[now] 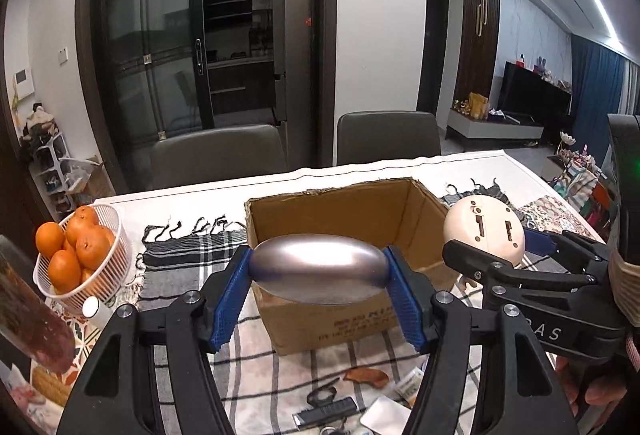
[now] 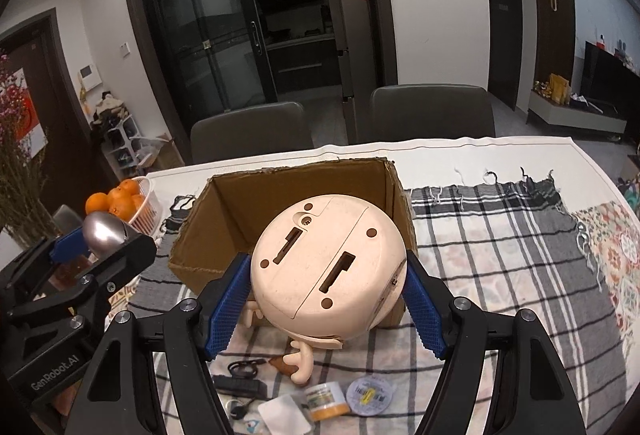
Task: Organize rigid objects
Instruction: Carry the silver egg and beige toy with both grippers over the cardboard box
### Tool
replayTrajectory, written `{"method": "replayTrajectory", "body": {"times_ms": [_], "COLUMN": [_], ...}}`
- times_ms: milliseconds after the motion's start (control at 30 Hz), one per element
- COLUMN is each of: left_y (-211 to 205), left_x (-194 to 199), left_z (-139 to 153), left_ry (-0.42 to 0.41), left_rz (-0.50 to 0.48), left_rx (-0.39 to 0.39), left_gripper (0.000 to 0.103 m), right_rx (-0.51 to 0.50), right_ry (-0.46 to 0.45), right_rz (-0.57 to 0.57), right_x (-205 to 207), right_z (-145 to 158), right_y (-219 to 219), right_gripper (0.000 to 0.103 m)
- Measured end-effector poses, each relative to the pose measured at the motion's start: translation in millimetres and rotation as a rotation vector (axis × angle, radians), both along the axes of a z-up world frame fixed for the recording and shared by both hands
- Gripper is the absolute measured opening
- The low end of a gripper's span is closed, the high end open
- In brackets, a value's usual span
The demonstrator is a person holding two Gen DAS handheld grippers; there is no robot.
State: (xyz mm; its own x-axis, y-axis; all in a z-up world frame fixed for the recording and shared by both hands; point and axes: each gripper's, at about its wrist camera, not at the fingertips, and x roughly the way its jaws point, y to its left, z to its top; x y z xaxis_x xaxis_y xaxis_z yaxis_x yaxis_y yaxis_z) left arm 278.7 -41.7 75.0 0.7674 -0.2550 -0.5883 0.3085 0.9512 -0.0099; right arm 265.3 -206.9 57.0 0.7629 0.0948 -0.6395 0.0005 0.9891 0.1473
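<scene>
Rigid objects sit in both grips. Nearest the left wrist camera, the left hand-held gripper pinches a silver oval object by its two ends between blue pads, holding it in the air in front of the cardboard box. The right hand-held gripper clamps a cream round toy by its sides, its flat underside with two slots turned toward the camera and small limbs hanging below, also in front of the box. Beneath the grippers, small items lie on the checked cloth: a black clip, a small jar and a round lid. The open box stands on the cloth, on the table. Off to the left, a white basket holds oranges. Two grey chairs stand behind the table.
</scene>
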Motion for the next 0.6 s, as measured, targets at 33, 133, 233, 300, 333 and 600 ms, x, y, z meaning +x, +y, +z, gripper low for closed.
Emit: {"method": "replayTrajectory", "body": {"times_ms": [33,133,233,300,333,600], "left_y": [-0.1,-1.1,-2.4,-3.5,-4.1,-12.6], "left_x": [5.0,17.0,31.8,42.0,47.0,73.5], "left_z": [-1.3,-3.3,-5.7,-7.5,-8.7,-21.6], "left_ry": [0.006,0.025,0.051,0.077,0.089,0.164], "left_rz": [0.001,0.005,0.011,0.012,0.012,0.016], "left_rx": [-0.002,-0.005,-0.002,-0.001,-0.001,0.033], "left_gripper": [0.065,0.065,0.065,0.065,0.065,0.065], "right_rx": [-0.002,-0.006,-0.010,-0.007,-0.005,0.005], "right_ry": [0.006,0.030,0.058,0.078,0.087,0.191], "right_rz": [0.005,0.022,0.033,0.037,0.041,0.062], "right_x": [4.1,18.5,32.7,42.5,46.3,76.4], "right_z": [0.7,-1.0,-3.3,-5.1,-5.5,-18.9], "right_y": [0.6,0.7,1.4,1.1,1.9,-1.3], "right_gripper": [0.074,0.074,0.074,0.074,0.074,0.074]}}
